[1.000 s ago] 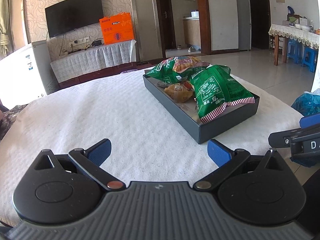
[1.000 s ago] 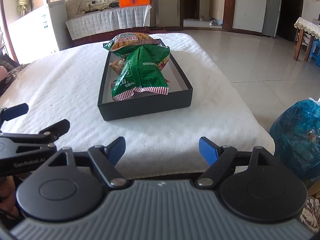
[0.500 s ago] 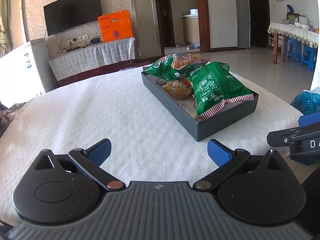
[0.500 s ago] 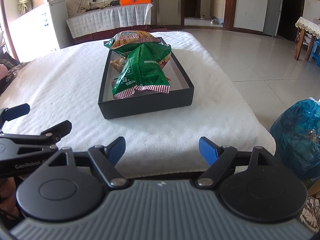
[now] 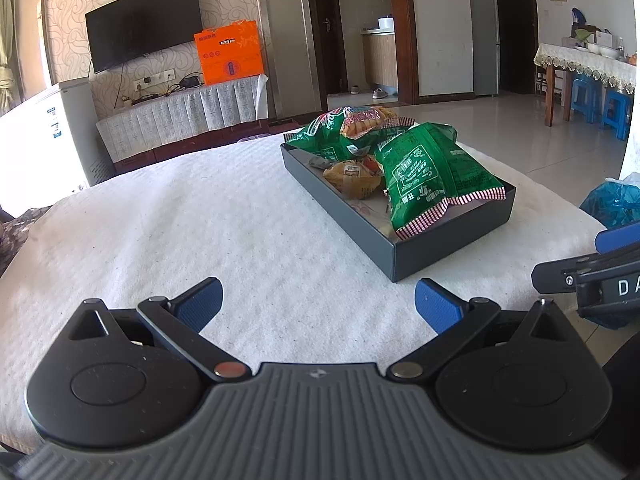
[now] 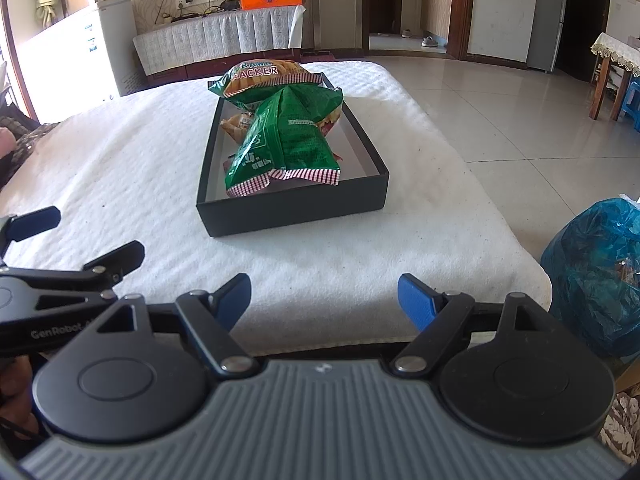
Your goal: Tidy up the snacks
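Note:
A black box (image 5: 452,248) (image 6: 296,208) sits on the white cloth-covered table (image 5: 200,220) (image 6: 120,168). In it lie a green snack bag (image 5: 428,176) (image 6: 288,140), a green cracker bag (image 5: 352,124) (image 6: 260,80) behind it, and a small tan packet (image 5: 352,178) (image 6: 238,124). My left gripper (image 5: 318,306) is open and empty over the cloth, short of the box's near left corner. My right gripper (image 6: 324,298) is open and empty at the table's near edge, in front of the box. Each gripper shows at the edge of the other's view.
A blue plastic bag (image 6: 592,272) (image 5: 612,204) stands on the floor right of the table. A TV (image 5: 144,38), an orange box (image 5: 230,56) on a covered stand and a white appliance (image 5: 44,132) lie beyond. A side table with blue stools (image 5: 592,96) is far right.
Both grippers have shifted only slightly; the box now sits a little lower and nearer in both views. Jaws stay open.

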